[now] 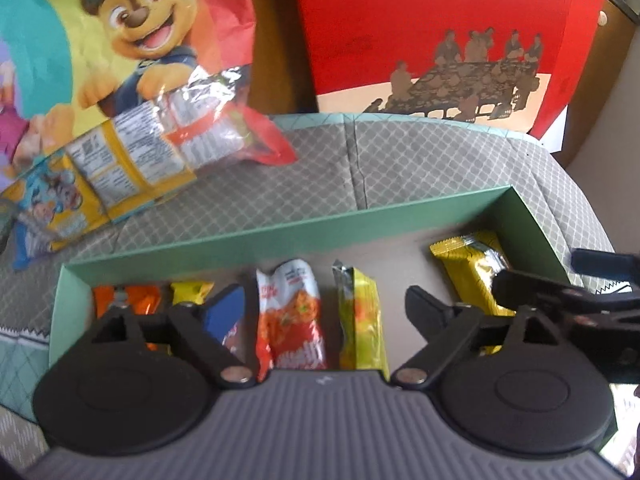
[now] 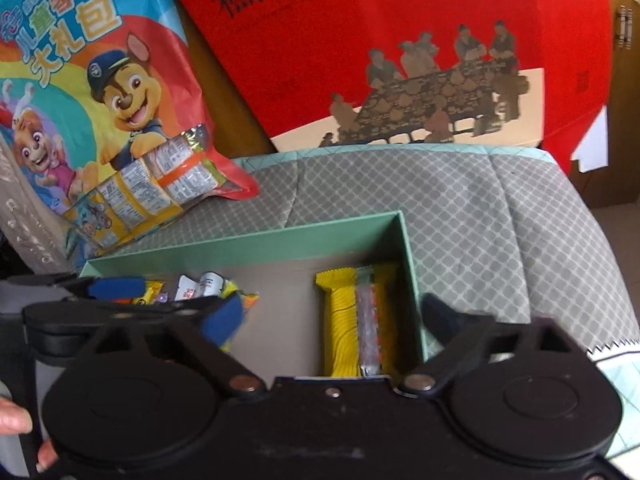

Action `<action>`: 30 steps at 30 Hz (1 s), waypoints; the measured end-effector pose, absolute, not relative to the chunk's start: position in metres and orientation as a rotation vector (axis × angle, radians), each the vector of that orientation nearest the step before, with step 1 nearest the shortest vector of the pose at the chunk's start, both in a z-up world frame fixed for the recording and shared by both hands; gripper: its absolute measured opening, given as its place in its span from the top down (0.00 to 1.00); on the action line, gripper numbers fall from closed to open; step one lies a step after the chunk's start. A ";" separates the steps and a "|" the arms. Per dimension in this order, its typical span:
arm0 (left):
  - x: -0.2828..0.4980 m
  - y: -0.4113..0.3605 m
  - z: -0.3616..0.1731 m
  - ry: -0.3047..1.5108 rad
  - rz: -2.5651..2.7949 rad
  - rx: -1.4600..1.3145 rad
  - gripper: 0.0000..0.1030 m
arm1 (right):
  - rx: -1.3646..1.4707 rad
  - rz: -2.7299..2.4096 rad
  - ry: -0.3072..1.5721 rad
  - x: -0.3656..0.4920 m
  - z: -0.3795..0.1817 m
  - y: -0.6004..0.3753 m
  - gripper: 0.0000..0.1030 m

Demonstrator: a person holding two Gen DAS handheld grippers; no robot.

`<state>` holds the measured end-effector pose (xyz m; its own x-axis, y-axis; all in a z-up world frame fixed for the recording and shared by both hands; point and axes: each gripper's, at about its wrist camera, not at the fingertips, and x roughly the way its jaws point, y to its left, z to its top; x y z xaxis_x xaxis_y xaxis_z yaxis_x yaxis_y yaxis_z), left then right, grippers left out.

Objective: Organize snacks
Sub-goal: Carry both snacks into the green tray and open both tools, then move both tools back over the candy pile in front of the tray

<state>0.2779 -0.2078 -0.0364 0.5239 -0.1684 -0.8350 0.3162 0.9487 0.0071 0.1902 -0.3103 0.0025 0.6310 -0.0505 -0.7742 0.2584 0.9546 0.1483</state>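
My jaws on both the left gripper [image 1: 324,300] and right gripper [image 2: 332,316] stand apart, empty, over packets lying in the green box [image 1: 280,232]. Next: fetch the snack strip [image 1: 132,160] beyond them.

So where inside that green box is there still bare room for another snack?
Bare floor lies between the yellow-green packet and the yellow wafer pack at the green box right end. The left end, around the orange packet, is crowded.
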 end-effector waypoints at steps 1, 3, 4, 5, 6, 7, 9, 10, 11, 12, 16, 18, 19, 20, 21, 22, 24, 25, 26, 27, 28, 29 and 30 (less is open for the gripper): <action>0.275 -0.206 -0.035 0.976 -0.292 0.169 0.09 | 0.256 -0.184 0.863 0.186 0.005 -0.310 0.00; 0.267 -0.205 -0.032 0.971 -0.299 0.178 0.04 | 0.269 -0.179 0.860 0.180 0.010 -0.308 0.00; 0.262 -0.205 -0.030 0.968 -0.296 0.183 0.03 | 0.275 -0.179 0.859 0.176 0.013 -0.308 0.00; 0.259 -0.204 -0.028 0.968 -0.296 0.185 0.02 | 0.277 -0.178 0.857 0.172 0.015 -0.307 0.00; 0.254 -0.203 -0.026 0.970 -0.297 0.184 0.02 | 0.276 -0.176 0.856 0.168 0.018 -0.305 0.00; 0.249 -0.201 -0.024 0.974 -0.300 0.178 0.01 | 0.274 -0.176 0.856 0.164 0.021 -0.304 0.00; 0.240 -0.198 -0.020 0.977 -0.303 0.171 0.00 | 0.278 -0.172 0.860 0.156 0.026 -0.300 0.00; 0.234 -0.197 -0.017 0.978 -0.306 0.172 0.00 | 0.279 -0.169 0.862 0.153 0.028 -0.299 0.00; 0.229 -0.196 -0.015 0.977 -0.308 0.174 0.00 | 0.279 -0.169 0.863 0.147 0.030 -0.296 0.00; 0.223 -0.195 -0.013 0.975 -0.309 0.177 0.00 | 0.280 -0.171 0.862 0.142 0.032 -0.294 0.00; 0.197 -0.190 -0.005 0.973 -0.320 0.188 0.00 | 0.297 -0.170 0.865 0.122 0.038 -0.287 0.00; 0.183 -0.188 -0.003 0.971 -0.327 0.191 0.00 | 0.300 -0.168 0.866 0.109 0.041 -0.283 0.00; 0.176 -0.187 -0.003 0.972 -0.331 0.194 0.00 | 0.302 -0.171 0.869 0.103 0.041 -0.281 0.00; 0.169 -0.187 -0.003 0.975 -0.338 0.198 0.00 | 0.306 -0.171 0.873 0.096 0.042 -0.280 0.00; 0.161 -0.187 -0.003 0.977 -0.347 0.206 0.00 | 0.310 -0.170 0.876 0.090 0.043 -0.279 0.00; 0.154 -0.187 -0.004 0.976 -0.354 0.215 0.00 | 0.313 -0.169 0.879 0.084 0.043 -0.279 0.00; 0.140 -0.187 -0.007 0.974 -0.362 0.237 0.00 | 0.323 -0.175 0.883 0.068 0.042 -0.278 0.00; 0.133 -0.186 -0.008 0.974 -0.362 0.247 0.00 | 0.331 -0.176 0.886 0.061 0.041 -0.277 0.00; 0.128 -0.185 -0.010 0.976 -0.362 0.253 0.00 | 0.340 -0.176 0.892 0.055 0.039 -0.277 0.00; 0.123 -0.184 -0.013 0.983 -0.361 0.255 0.00 | 0.345 -0.173 0.897 0.051 0.038 -0.277 0.00; 0.118 -0.181 -0.015 0.991 -0.358 0.256 0.00 | 0.350 -0.171 0.900 0.045 0.037 -0.276 0.00; 0.114 -0.178 -0.017 0.996 -0.352 0.256 0.00 | 0.355 -0.167 0.902 0.041 0.035 -0.274 0.00; 0.109 -0.175 -0.019 1.000 -0.344 0.255 0.00 | 0.359 -0.161 0.905 0.038 0.034 -0.274 0.00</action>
<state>0.1095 -0.1750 -0.0195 0.4939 -0.1648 -0.8537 0.3958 0.9169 0.0520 0.0376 -0.2737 0.0343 0.6111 0.0139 -0.7914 0.2855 0.9286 0.2368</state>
